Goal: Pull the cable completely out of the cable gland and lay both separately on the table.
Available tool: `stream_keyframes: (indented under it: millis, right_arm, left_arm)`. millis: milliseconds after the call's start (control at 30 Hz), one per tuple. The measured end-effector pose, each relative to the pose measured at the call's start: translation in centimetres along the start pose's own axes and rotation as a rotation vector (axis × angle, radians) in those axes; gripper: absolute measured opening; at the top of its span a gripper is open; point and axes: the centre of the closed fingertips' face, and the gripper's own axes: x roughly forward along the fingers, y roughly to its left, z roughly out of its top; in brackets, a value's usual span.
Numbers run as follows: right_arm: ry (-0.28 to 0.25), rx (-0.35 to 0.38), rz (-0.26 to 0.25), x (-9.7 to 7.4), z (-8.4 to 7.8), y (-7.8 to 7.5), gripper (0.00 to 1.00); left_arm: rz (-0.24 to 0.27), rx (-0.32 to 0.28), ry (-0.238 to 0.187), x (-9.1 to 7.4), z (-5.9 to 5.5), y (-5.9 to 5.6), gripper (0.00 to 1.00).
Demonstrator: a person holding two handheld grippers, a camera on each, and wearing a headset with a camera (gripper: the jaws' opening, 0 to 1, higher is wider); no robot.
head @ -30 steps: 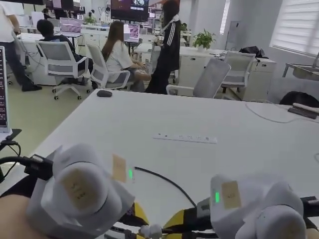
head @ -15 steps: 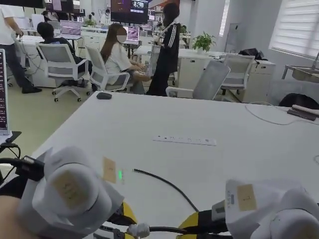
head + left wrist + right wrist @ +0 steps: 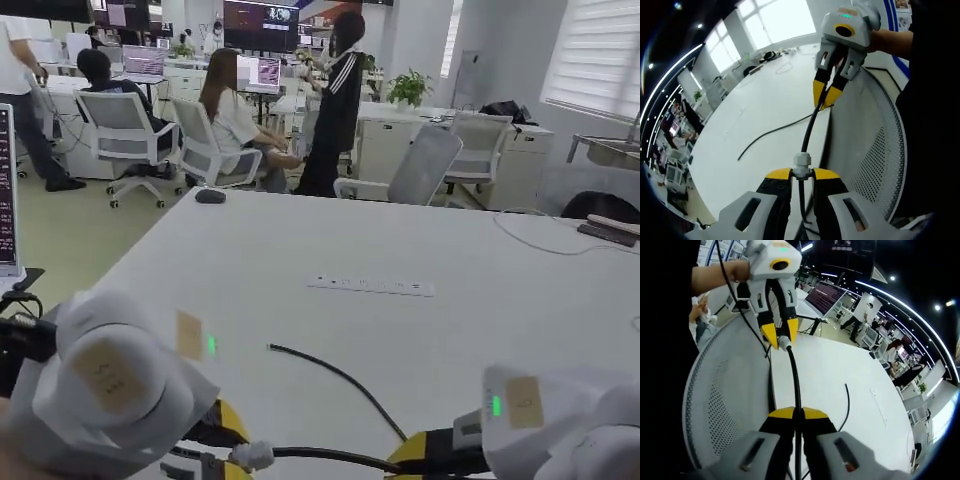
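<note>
While the left gripper [image 3: 801,175] clamps narrow on the white cable gland [image 3: 802,162] at the near edge of the table [image 3: 400,240], the right gripper [image 3: 796,414], closed tight round the black cable [image 3: 794,375], has drawn off to the right. The gap between them is plainly wider than a second ago, with more cable stretched across it. Cable still passes through the gland and back between the left jaws, so I judge the pull only part done, with neither piece laid down yet.

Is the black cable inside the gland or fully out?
Inside: the black cable passes through the white gland held in the left claw; the right claw grips it farther along.
</note>
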Motion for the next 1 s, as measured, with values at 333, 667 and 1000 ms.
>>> stream_keyframes:
  millis: [333,667,1000]
  right_arm:
    - [0.066,-0.006,0.011,0.3,-1.5,0.1,0.03]
    - [-0.014,-0.024,-0.006,1.6,2.2,-0.2,0.22]
    - [-0.079,-0.075,0.049,2.6,4.1,1.3,0.04]
  left_arm:
    - [0.004,-0.014,-0.033,-0.4,0.7,0.2,0.16]
    - [-0.016,0.023,-0.050,0.5,2.2,-0.8,0.16]
    - [-0.044,0.056,-0.065,1.2,3.2,-1.8,0.16]
